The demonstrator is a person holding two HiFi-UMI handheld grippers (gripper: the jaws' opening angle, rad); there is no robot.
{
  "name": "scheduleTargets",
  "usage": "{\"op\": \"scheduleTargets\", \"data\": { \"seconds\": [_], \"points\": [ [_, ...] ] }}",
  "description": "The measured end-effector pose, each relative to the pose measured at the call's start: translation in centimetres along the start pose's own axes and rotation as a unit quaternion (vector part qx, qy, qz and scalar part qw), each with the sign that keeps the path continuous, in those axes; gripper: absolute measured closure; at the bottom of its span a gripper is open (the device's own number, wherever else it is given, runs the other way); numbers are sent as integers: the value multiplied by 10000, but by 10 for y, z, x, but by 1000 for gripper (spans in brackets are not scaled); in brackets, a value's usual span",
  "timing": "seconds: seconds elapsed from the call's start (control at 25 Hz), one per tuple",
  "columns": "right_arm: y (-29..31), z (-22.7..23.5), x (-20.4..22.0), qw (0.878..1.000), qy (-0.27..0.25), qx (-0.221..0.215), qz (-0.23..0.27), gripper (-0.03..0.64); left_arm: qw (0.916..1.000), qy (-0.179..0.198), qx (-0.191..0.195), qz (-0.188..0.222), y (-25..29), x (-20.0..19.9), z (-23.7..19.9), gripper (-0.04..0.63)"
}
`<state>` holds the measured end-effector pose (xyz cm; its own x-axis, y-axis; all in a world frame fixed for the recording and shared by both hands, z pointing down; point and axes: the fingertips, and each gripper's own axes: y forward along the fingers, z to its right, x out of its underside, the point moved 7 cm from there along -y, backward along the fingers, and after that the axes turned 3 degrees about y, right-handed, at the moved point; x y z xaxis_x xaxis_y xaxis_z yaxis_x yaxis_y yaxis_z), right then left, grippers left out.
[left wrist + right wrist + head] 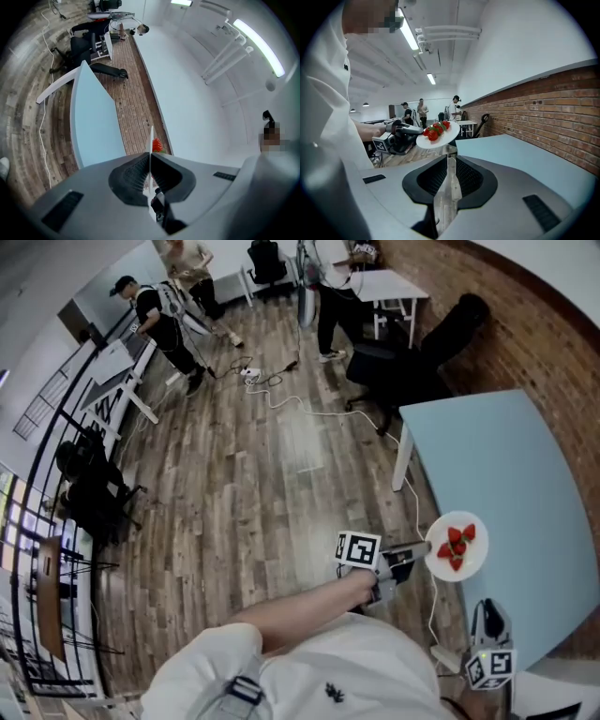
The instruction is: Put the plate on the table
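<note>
A white plate with a few red strawberries hangs level in the air at the near left edge of the light blue table. My left gripper is shut on the plate's rim from the left. In the left gripper view the plate shows edge-on between the jaws, a strawberry behind it. The right gripper view has the plate and the left gripper ahead, beside the table. My right gripper stays low near the table's front edge, its jaws together on nothing.
A brick wall runs behind the table. A black office chair and a white desk stand beyond its far end. Cables trail over the wooden floor. Several people stand far off. A white power strip lies below the table.
</note>
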<state>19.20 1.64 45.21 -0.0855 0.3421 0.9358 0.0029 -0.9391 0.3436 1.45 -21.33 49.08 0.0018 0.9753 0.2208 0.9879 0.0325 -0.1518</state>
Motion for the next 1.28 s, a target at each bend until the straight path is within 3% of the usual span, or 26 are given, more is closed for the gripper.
{"op": "scheduleTargets", "data": {
  "seconds": [0.12,0.28,0.4,0.64,0.76,0.84,1.0,1.28],
  "points": [
    [22,2,-19,9995,49,300,60,568,9994,105,87,-307,20,-39,-8,586],
    [46,4,-27,9978,233,619,94,568,9955,562,0,-766,45,-81,-22,587],
    [43,7,-24,9962,314,813,2,568,9957,253,0,-888,66,-85,-41,586],
    [30,53,-18,9911,597,1181,-124,568,9930,19,-38,-1182,137,-86,-74,587],
    [34,89,-17,9891,673,1297,-169,568,9915,-366,239,-1224,189,-89,-93,586],
    [39,97,-17,9898,673,1251,-124,568,9921,-375,323,-1150,201,-98,-104,586],
    [27,146,-22,9898,651,1263,-126,568,9939,-243,-344,-1023,243,-98,-139,587],
    [4,226,-4,9837,989,1438,-440,568,9852,-370,-1086,-1275,334,-74,-213,586]
  ]
}}
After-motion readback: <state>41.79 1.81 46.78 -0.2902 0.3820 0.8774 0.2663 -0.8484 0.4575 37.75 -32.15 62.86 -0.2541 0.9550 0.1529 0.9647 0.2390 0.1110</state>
